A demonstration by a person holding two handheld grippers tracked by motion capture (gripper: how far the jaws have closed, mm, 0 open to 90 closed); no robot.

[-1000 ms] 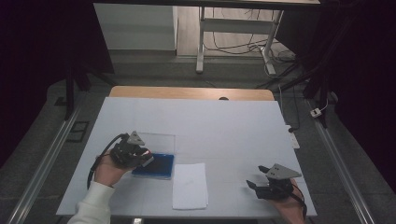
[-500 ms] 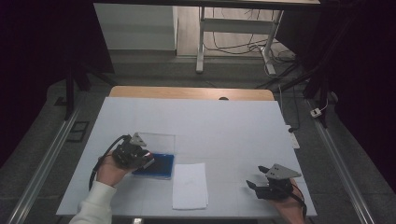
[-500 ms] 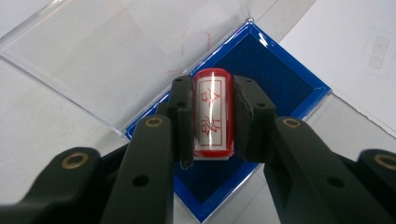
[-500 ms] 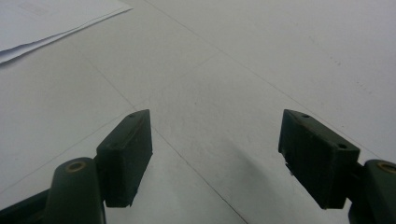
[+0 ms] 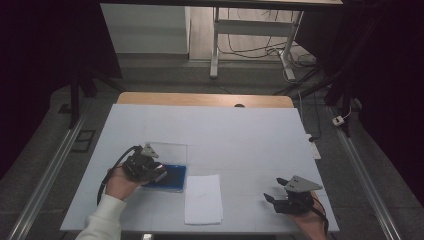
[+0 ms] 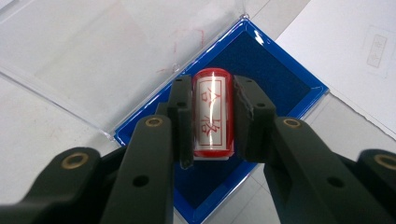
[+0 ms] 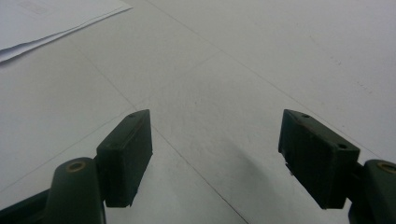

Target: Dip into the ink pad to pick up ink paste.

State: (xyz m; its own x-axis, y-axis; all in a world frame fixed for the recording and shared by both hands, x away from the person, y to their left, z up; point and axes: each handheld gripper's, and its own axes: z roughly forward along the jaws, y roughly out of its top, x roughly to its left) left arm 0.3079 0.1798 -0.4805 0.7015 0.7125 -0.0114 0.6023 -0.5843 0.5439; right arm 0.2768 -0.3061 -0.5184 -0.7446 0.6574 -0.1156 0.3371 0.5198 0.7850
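Red cylindrical stamp (image 6: 212, 114), white label, red characters; above blue ink pad (image 6: 261, 70), possibly touching.

place: lab recording bay | signs: black curtains (image 5: 45, 60), floor rails (image 5: 47, 177), loose cables (image 5: 250, 47)

**Room and surroundings around my work surface**

The table (image 5: 260, 135) before me has a pale, matte top with a strip of bare wood (image 5: 205, 99) along its far edge. Beyond that edge, grey floor (image 5: 165, 75) runs to a white panel (image 5: 145, 29) on the far left and to a white metal frame (image 5: 250, 30) on splayed feet, with loose black cables (image 5: 250, 50) lying beneath it. Metal rails (image 5: 47, 175) flank the table on both sides. To my far right, a small white plug block (image 5: 339, 120) rests on the floor. Dark curtains (image 5: 45, 55) close off both sides; light falls mainly on the tabletop.
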